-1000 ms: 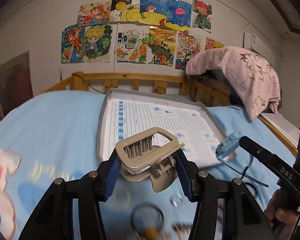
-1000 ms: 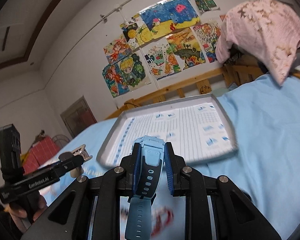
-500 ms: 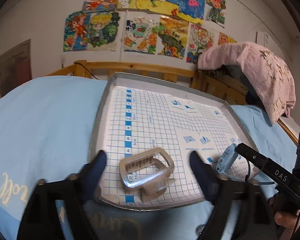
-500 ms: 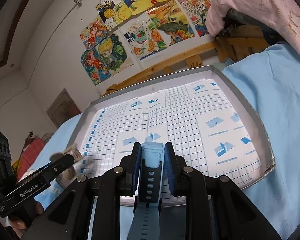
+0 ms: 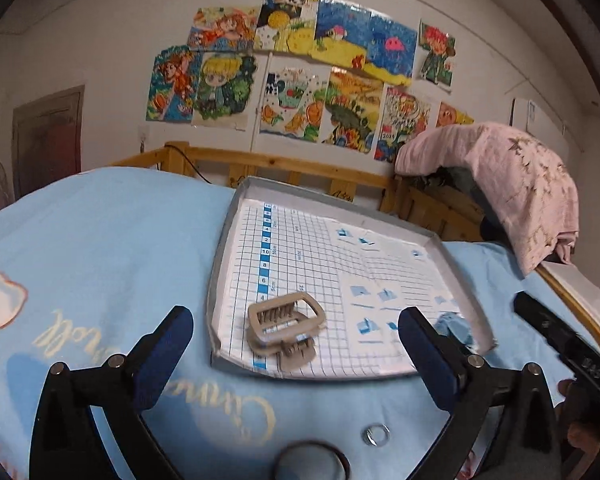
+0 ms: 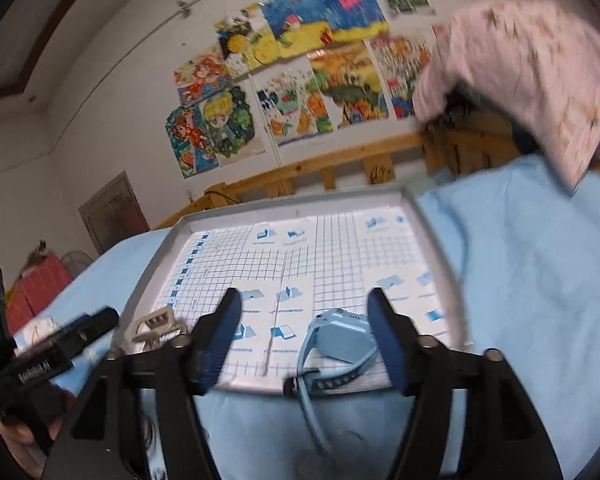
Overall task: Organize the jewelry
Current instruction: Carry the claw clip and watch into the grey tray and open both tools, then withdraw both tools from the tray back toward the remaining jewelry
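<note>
Beige hair claw (image 5: 284,330), light blue watch (image 6: 342,336), grey tray (image 5: 219,272) lined with blue-and-white grid, pale blue bedsheet (image 5: 111,240)

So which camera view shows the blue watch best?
The right wrist view. There the blue watch lies in the tray between the open right gripper fingers, its face visible and its strap hanging over the near rim. The left wrist view shows only a blurred blue corner behind a finger.

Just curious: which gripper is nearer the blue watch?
Right. The right gripper is open, fingers either side of the blue watch. The left gripper faces the hair claw.
</note>
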{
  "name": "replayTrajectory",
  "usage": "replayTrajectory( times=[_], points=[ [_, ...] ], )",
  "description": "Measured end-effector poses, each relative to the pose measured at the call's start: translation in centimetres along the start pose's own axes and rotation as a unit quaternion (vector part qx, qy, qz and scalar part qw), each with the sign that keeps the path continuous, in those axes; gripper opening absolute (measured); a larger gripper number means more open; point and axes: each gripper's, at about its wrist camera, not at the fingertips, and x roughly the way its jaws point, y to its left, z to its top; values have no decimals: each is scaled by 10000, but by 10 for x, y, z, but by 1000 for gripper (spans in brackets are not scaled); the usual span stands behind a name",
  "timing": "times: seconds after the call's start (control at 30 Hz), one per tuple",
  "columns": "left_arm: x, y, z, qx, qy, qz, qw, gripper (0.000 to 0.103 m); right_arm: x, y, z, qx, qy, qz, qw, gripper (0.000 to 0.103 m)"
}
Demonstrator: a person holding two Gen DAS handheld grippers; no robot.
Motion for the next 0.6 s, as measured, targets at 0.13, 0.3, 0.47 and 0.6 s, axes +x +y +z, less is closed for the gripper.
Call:
replayTrajectory(
  times=[0.13,0.3,0.47,0.6],
  points=[
    [-37,-3,-10,-26,-243,10,9997,103,-54,3,4,-319,-480,38,9983,97],
    [-87,-9,-28,-49,-568,-17,9984,103,-114,10,1,-755,-912,-48,9930,101],
    [-128,-15,-52,125,-681,143,9975,103,-163,14,-10,-884,-1134,-89,9896,101],
    [-157,-16,-79,231,-656,254,9973,103,-200,22,-28,-907,-1364,-265,9861,101]
  ],
)
